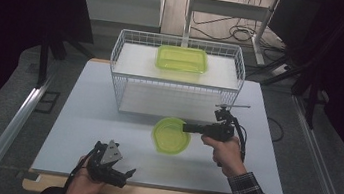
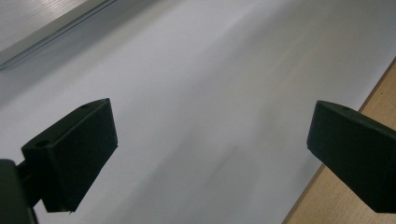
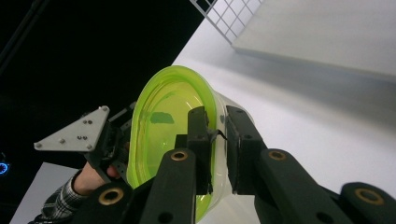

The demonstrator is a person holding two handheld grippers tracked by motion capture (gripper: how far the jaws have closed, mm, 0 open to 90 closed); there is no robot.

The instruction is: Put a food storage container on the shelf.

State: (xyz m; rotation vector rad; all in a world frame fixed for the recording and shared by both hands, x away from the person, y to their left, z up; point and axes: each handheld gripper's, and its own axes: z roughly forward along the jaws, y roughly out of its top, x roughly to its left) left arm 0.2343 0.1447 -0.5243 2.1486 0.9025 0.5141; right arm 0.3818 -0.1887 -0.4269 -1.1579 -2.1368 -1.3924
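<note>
- The white worktop (image 1: 82, 115) is spreading across the scene, with a strip of wood showing along its near edge.
- A white wire basket (image 1: 127, 78) is standing on the far half of the worktop, with a pale shelf board inside it.
- A rectangular green container (image 1: 182, 58) is sitting on that upper board, well apart from both hands.
- A round green container (image 1: 170, 136) is hanging just in front of the basket, near the middle of the worktop; in the right gripper view (image 3: 161, 135) it is tilting on its side with its opening facing the camera's left.
- The right tongs (image 1: 187, 127) are reaching in level from the right and clenching the rim of the round green container; in the right gripper view (image 3: 217, 140) 1 jaw is sitting inside the wall and 1 outside, nearly together.
- The left tongs (image 1: 127, 173) are resting in the hand at the near edge of the worktop, well apart from the round green container; in the left gripper view (image 2: 210, 154) the 2 jaws are standing wide and released, with bare worktop between them.
</note>
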